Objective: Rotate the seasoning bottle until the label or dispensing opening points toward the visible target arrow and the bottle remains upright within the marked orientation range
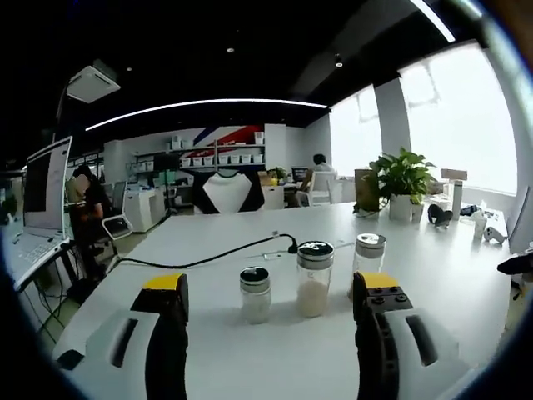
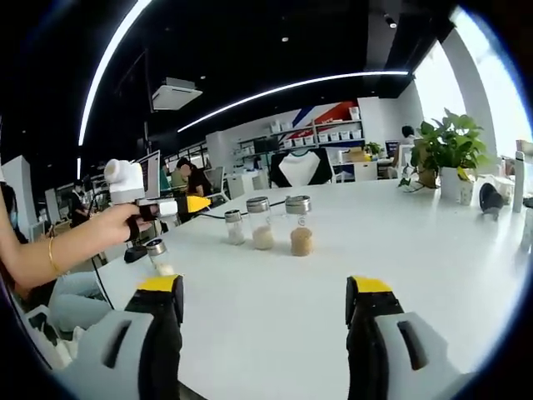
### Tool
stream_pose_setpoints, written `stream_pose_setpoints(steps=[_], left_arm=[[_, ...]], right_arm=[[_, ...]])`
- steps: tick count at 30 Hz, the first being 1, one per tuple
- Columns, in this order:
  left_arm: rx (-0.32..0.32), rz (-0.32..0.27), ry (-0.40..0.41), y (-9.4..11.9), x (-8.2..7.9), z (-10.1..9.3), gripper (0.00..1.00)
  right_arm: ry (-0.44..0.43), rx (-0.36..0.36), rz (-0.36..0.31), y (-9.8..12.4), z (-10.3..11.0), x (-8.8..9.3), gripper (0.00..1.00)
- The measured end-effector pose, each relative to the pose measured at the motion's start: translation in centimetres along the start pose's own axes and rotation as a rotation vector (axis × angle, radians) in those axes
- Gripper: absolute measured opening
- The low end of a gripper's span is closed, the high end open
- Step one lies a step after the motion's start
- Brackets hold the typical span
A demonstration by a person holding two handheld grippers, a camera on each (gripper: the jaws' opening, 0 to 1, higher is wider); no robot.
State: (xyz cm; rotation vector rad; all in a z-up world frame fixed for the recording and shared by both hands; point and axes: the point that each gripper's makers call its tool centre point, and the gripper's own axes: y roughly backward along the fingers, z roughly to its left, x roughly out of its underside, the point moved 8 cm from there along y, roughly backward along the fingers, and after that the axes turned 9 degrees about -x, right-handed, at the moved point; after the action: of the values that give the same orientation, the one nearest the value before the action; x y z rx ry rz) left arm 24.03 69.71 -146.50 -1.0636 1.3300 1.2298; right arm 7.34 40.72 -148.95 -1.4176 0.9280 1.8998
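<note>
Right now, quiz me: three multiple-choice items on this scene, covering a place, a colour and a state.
1. The potted plant stands:
A on the floor
B on the table
C on a shelf

2. The cable across the table is:
A black
B red
C white

3. The right gripper is:
A shut on a bottle
B shut on nothing
C open

Answers:
1 B: the potted plant sits on the white table.
2 A: the cable is a dark line on the white top.
3 C: the right gripper has its jaws wide apart with nothing between them.
</note>
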Motion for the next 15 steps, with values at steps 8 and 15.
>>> stream_pose_setpoints(steps=[8, 15], left_arm=[[-0.046, 0.015, -0.033, -2.7, 0.5, 0.0, 0.84], [-0.091, 0.052, -0.056, -5.1, 1.9, 0.5, 0.81]], right_arm=[[-0.015, 0.027, -0.006, 0.7, -0.4, 0.1, 0.78], [-0.006, 0.032, -0.017, 1.0, -0.4, -0.6, 0.78]])
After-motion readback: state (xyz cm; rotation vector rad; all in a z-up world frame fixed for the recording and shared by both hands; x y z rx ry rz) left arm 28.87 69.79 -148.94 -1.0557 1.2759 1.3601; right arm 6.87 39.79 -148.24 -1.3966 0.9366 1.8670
